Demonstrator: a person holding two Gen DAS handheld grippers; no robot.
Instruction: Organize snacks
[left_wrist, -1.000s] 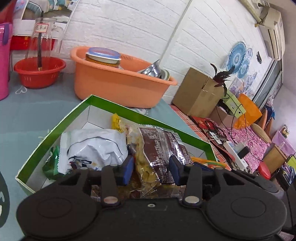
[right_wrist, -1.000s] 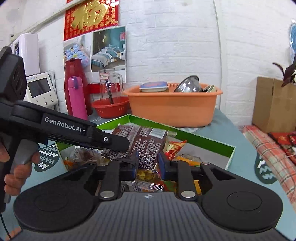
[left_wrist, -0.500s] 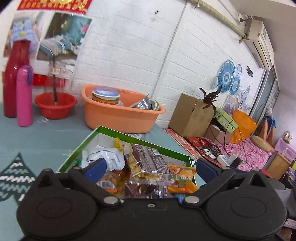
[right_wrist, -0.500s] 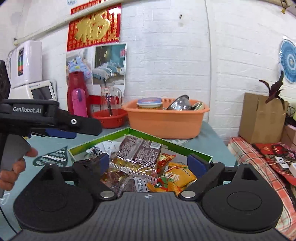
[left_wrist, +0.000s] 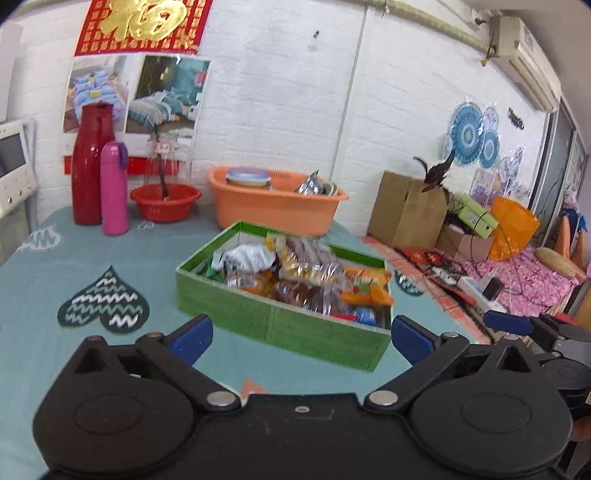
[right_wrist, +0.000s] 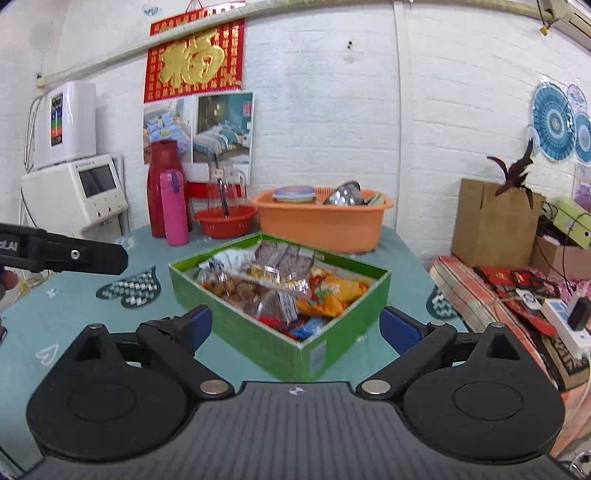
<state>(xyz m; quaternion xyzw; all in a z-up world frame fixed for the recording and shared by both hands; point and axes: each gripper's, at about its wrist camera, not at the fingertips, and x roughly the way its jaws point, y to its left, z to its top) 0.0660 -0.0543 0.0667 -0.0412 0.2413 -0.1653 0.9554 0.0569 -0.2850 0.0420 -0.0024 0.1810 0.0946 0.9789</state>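
A green cardboard box (left_wrist: 273, 325) (right_wrist: 258, 332) stands on the teal tablecloth, filled with several snack packets: a white bag (left_wrist: 245, 256), a brown packet (left_wrist: 310, 254) (right_wrist: 280, 258), an orange bag (left_wrist: 367, 286) (right_wrist: 332, 290). My left gripper (left_wrist: 301, 338) is open and empty, pulled back in front of the box. My right gripper (right_wrist: 295, 326) is open and empty, also back from the box's near corner. The left gripper's body (right_wrist: 62, 254) shows at the left of the right wrist view.
Behind the box stand an orange basin (left_wrist: 277, 206) with dishes, a red bowl (left_wrist: 164, 201), a pink flask (left_wrist: 114, 188) and a red bottle (left_wrist: 88, 173). A cardboard carton (left_wrist: 406, 214) and cluttered goods lie to the right, off the table edge.
Both grippers opened, letting go of the snack packets in the box, and pulled back and up from it. The box now sits farther ahead in both views.
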